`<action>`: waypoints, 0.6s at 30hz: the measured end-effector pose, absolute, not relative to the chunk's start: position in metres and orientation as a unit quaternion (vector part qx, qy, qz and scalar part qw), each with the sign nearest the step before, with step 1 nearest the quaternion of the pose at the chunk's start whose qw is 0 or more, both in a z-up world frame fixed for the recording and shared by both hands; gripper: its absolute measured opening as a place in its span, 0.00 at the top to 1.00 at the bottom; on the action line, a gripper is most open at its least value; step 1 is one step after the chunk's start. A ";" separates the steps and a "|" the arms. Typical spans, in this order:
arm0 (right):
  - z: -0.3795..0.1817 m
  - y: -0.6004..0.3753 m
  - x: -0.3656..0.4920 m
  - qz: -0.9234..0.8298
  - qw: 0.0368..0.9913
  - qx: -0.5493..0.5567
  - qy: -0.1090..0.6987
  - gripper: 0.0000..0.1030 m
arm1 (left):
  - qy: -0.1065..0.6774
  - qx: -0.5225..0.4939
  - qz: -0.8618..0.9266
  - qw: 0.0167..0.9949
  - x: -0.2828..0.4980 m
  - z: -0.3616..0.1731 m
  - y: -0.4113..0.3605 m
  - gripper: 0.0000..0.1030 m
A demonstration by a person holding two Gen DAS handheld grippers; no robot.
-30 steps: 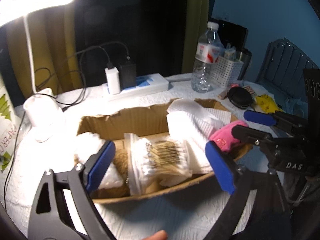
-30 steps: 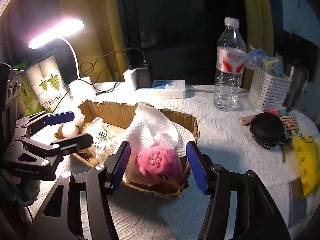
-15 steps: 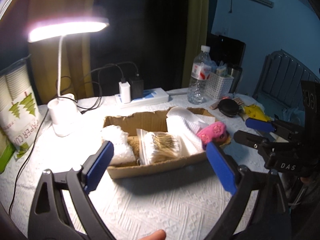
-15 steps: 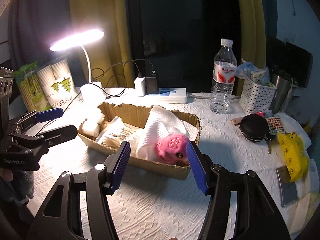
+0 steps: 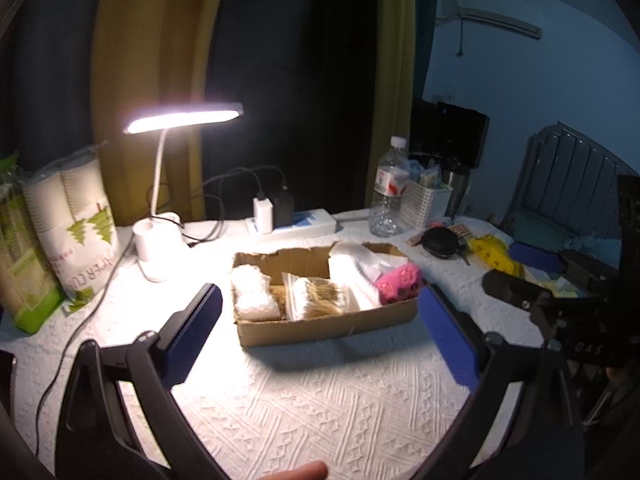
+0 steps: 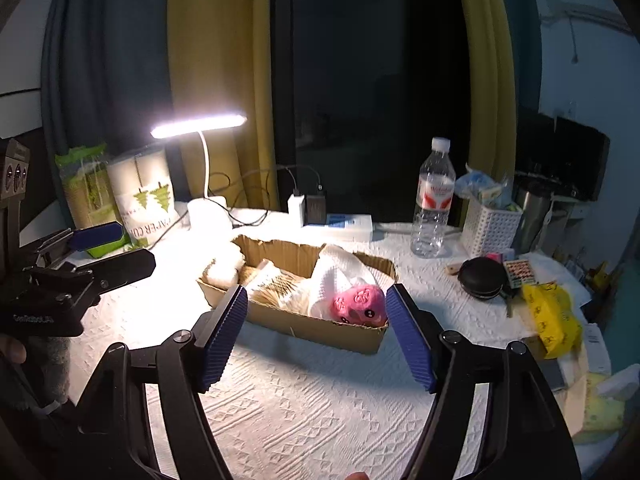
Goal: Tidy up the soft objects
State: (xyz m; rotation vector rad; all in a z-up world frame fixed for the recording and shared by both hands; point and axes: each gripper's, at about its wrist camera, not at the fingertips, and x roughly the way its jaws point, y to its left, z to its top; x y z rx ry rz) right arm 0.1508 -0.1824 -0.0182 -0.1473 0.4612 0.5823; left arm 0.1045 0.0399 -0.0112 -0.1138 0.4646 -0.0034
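A shallow cardboard box (image 5: 328,326) (image 6: 280,316) sits mid-table. It holds a pink plush toy (image 5: 400,283) (image 6: 360,304) at its right end, a white cloth (image 5: 356,270) (image 6: 340,276), a bag of cotton swabs (image 5: 316,296) (image 6: 276,280) and a bag of cotton pads (image 5: 252,298) (image 6: 224,266) at its left end. My left gripper (image 5: 320,338) is open and empty, well back from the box and above the tablecloth. My right gripper (image 6: 316,336) is open and empty, also back from the box. Each gripper shows in the other's view, the right (image 5: 528,276) and the left (image 6: 108,250).
A lit desk lamp (image 5: 160,236), paper cup packs (image 5: 68,236), a power strip with chargers (image 5: 292,222), a water bottle (image 5: 390,192), a white basket (image 5: 424,202), a black round case (image 5: 440,242) and a yellow packet (image 6: 552,320) stand around the box on the white tablecloth (image 5: 320,408).
Both grippers have pulled back and up from the box, which now looks smaller and farther. Both stay open and empty; the box contents have not moved.
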 end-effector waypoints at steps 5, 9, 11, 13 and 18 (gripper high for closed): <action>-0.004 -0.187 0.132 0.282 0.935 -0.067 0.204 0.27 | 0.210 -0.047 0.003 0.976 0.087 0.001 0.038 0.04; 0.002 -0.191 0.122 0.281 0.938 -0.066 0.194 0.27 | 0.197 -0.042 0.006 0.979 0.077 0.006 0.036 0.04; 0.003 -0.192 0.119 0.280 0.938 -0.066 0.191 0.27 | 0.192 -0.040 0.007 0.980 0.073 0.009 0.035 0.04; 0.004 -0.193 0.116 0.280 0.939 -0.066 0.189 0.27 | 0.188 -0.038 0.007 0.981 0.069 0.011 0.034 0.04; 0.005 -0.194 0.114 0.280 0.939 -0.066 0.188 0.27 | 0.186 -0.035 0.008 0.982 0.066 0.014 0.032 0.04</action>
